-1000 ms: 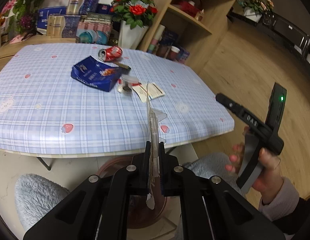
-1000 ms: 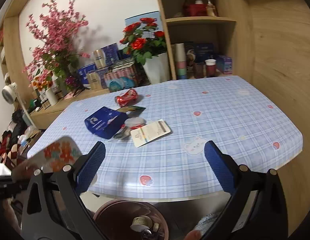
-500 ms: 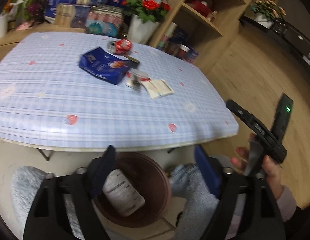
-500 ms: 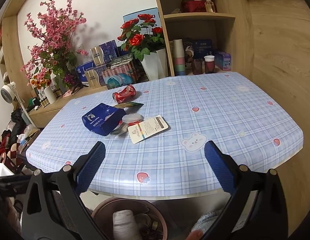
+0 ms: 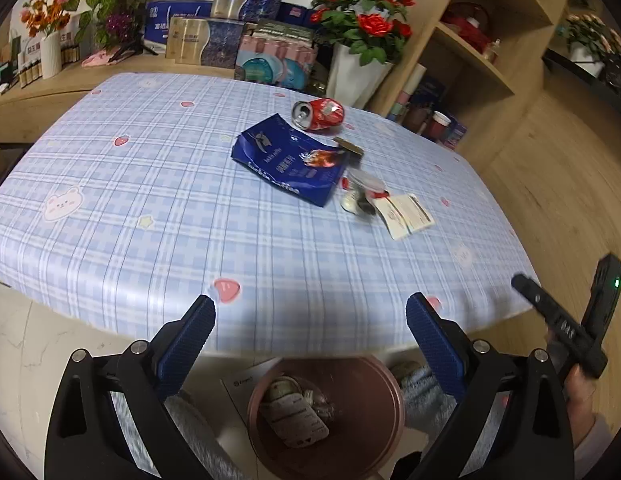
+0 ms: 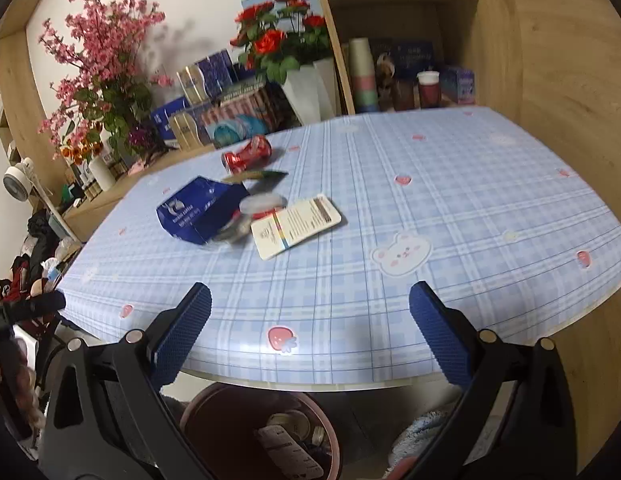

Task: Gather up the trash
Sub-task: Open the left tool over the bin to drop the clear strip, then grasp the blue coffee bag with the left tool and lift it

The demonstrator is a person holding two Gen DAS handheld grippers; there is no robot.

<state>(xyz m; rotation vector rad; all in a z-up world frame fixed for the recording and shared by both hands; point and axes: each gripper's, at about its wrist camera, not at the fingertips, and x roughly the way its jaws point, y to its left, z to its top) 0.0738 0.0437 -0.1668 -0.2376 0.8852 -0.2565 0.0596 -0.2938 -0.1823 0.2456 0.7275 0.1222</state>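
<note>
Packaging that my left gripper (image 5: 308,320) pinched a second ago now lies in the round brown bin (image 5: 384,384); both grippers (image 6: 310,308) gape empty, crushed red can (image 5: 319,114) remains tabled.

Table (image 5: 158,200): glossy, smooth plaid plastic cover. On it: dented shiny red metal can (image 5: 319,115); glossy blue foil pouch (image 5: 290,164); matt paper card (image 5: 406,215). Below the table: smooth brown plastic bin (image 5: 384,400). Beside it: matt wood shelving (image 5: 486,80).
</note>
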